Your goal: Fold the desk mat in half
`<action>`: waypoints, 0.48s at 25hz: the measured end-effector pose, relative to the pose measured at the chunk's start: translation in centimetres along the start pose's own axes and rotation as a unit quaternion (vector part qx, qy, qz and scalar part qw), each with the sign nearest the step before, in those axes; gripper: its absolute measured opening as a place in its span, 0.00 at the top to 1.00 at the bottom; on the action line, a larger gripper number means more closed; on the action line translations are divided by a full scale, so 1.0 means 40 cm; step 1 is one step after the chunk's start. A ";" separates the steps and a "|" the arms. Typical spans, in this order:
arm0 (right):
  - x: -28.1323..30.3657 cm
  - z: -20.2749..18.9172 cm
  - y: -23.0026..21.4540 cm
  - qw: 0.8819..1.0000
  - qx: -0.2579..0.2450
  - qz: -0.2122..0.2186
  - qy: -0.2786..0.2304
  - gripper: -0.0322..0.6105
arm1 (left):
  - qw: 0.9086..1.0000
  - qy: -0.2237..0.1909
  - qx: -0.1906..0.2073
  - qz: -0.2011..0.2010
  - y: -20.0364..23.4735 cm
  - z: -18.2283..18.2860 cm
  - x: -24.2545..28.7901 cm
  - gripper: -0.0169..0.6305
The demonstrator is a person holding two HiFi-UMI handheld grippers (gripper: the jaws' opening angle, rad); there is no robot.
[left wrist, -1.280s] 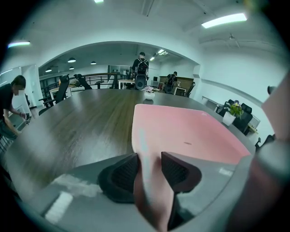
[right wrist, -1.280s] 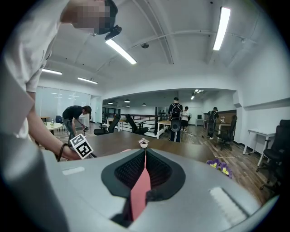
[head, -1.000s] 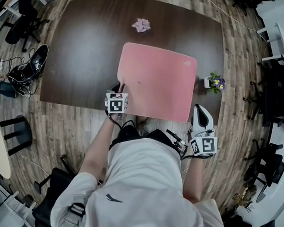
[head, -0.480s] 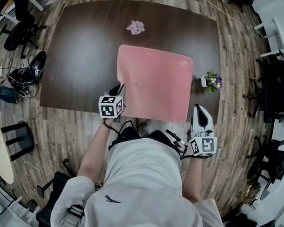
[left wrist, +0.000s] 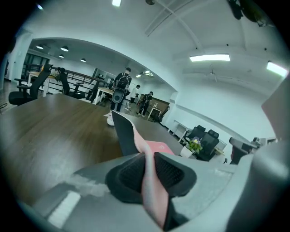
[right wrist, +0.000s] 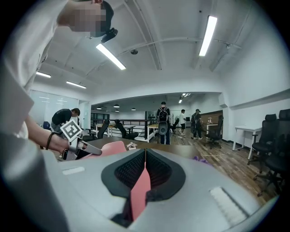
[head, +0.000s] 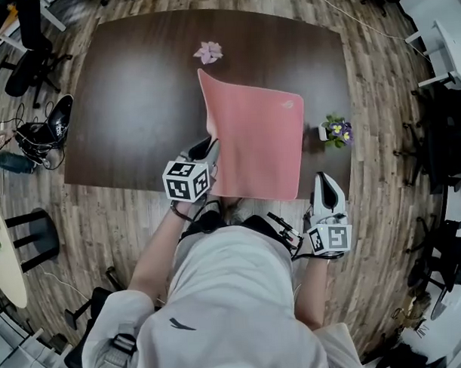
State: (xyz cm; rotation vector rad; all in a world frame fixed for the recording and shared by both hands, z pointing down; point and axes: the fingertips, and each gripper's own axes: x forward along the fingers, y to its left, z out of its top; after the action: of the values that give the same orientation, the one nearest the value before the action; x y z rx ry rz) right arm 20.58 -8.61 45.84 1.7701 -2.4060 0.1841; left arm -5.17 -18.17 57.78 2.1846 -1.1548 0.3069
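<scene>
A pink desk mat (head: pixel 263 137) lies on the dark brown table (head: pixel 129 92), its left edge raised and curling toward the right. My left gripper (head: pixel 210 149) is shut on the mat's near left corner. In the left gripper view the pink sheet (left wrist: pixel 154 147) runs between the pads of the left gripper (left wrist: pixel 148 168), whose jaws have just been closing on it. My right gripper (head: pixel 325 178) stays by the mat's near right corner at the table's front edge. In the right gripper view, pink mat (right wrist: pixel 140 190) is pinched between the pads of the right gripper (right wrist: pixel 145 168).
A small pink paper flower (head: pixel 208 52) lies beyond the mat's far left corner. A potted plant with purple flowers (head: pixel 335 129) stands just right of the mat. Shoes (head: pixel 58 110) and office chairs (head: pixel 29 43) are on the wooden floor at left. People stand far off.
My left gripper has risen and carried the mat's left edge up off the table, so it now stands and leans right. The right gripper has barely shifted.
</scene>
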 end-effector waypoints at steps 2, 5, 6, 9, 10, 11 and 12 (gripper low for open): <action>-0.014 -0.001 -0.016 1.000 0.004 -0.009 -0.002 0.93 | 1.000 -0.001 0.009 -0.017 -0.045 0.013 0.013 0.85; -0.040 -0.005 -0.043 1.000 0.008 -0.022 -0.004 0.93 | 0.999 0.003 0.032 -0.041 -0.114 0.023 0.040 0.85; -0.050 -0.006 -0.052 1.000 0.010 -0.027 -0.005 0.94 | 0.998 0.005 0.039 -0.048 -0.137 0.023 0.049 0.85; -0.082 -0.012 -0.082 0.999 0.014 -0.041 -0.006 0.93 | 0.996 0.012 0.051 -0.072 -0.206 0.021 0.081 0.85; -0.093 -0.015 -0.094 0.999 0.016 -0.046 -0.006 0.94 | 0.995 0.015 0.056 -0.080 -0.230 0.018 0.094 0.85; -0.104 -0.018 -0.106 0.998 0.018 -0.052 -0.005 0.93 | 0.994 0.019 0.062 -0.088 -0.253 0.013 0.108 0.85; -0.115 -0.021 -0.118 0.998 0.021 -0.058 -0.005 0.94 | 0.993 0.024 0.067 -0.095 -0.277 0.007 0.123 0.85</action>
State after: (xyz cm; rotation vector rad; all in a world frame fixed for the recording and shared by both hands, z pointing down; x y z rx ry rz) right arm 26.48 -5.55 45.83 1.9265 -2.3145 0.2135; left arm 6.60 -17.03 55.14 2.3709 -0.9145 0.3620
